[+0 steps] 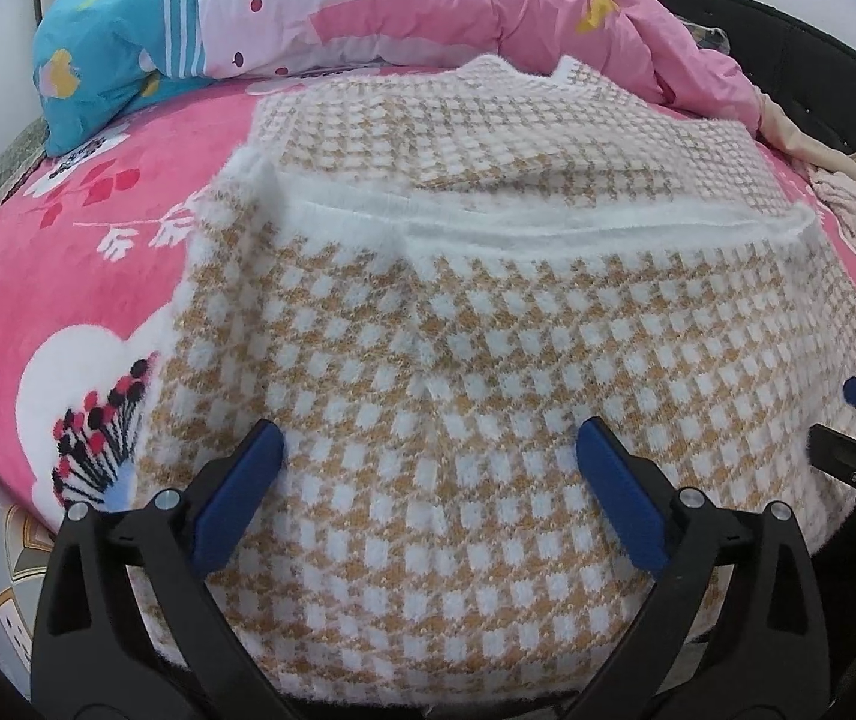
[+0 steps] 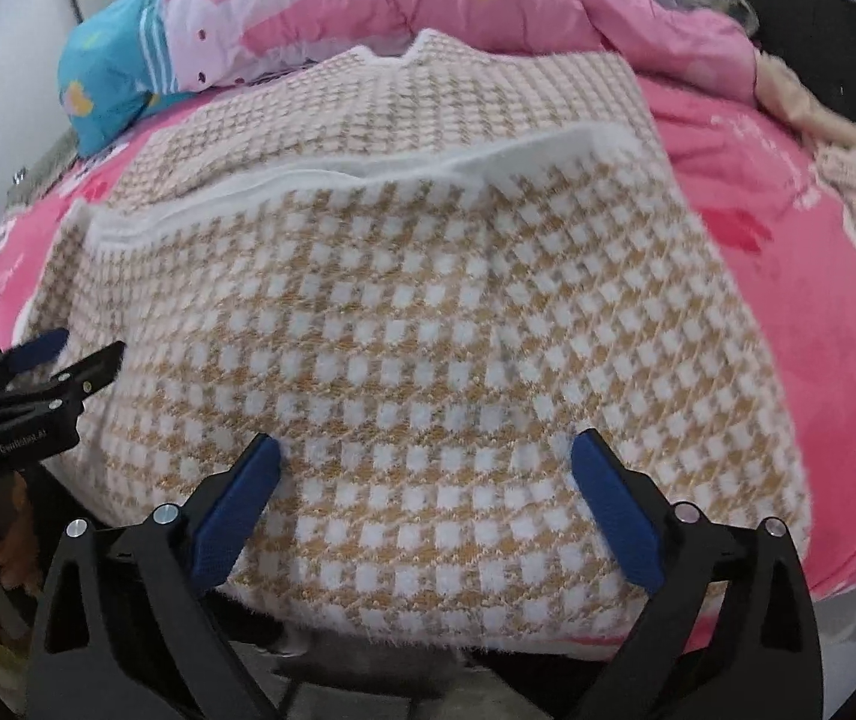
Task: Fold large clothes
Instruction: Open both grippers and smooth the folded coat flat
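Both my grippers, left gripper [image 1: 430,450] and right gripper [image 2: 425,462], hang wide open, empty, over the sweater [image 1: 475,360], folded mid-frame on the pink bed [image 1: 68,276], seemingly just released.

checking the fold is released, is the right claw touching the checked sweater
Cannot tell. The right wrist view shows the right claw open over the checked sweater, nothing pinched, but contact is unclear.
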The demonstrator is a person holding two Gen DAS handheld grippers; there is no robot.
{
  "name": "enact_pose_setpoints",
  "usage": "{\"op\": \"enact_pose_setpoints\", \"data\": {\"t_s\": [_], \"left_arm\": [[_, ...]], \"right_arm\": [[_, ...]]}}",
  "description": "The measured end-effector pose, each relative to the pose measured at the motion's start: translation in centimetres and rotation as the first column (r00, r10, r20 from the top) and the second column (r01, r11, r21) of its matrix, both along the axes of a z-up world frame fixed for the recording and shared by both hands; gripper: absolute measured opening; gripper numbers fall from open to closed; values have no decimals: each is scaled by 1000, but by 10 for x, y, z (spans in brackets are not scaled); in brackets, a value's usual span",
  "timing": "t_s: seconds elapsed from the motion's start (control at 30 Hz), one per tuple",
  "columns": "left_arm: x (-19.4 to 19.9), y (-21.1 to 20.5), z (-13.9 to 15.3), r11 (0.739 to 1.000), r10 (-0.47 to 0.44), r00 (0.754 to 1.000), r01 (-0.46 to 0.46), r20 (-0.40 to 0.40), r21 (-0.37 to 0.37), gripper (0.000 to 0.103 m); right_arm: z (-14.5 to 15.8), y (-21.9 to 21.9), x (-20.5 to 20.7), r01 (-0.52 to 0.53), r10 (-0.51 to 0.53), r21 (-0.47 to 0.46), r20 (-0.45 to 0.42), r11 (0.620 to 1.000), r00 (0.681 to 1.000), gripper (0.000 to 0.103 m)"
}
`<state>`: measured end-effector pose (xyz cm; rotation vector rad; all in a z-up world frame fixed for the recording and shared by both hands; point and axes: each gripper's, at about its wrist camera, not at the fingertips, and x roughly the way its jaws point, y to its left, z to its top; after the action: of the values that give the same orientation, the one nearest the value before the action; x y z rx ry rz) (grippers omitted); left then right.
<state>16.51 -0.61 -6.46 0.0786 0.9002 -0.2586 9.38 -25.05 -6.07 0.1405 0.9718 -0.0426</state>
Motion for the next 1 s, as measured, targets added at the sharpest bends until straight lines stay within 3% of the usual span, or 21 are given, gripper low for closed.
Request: {"op": "enact_pose_setpoints", "data": {"t_s": [0.6,1.0], "left_arm": [[11,-2,-1,1000,-6,999,6,-40,18,96],[8,-6,-3,998,-16,999,18,-42,52,96]], "right_arm": [[-3,-8,-5,0,-2,62,29,998,1000,97],[-3,-7,-11,-34,33,32,30,999,999,97]]}}
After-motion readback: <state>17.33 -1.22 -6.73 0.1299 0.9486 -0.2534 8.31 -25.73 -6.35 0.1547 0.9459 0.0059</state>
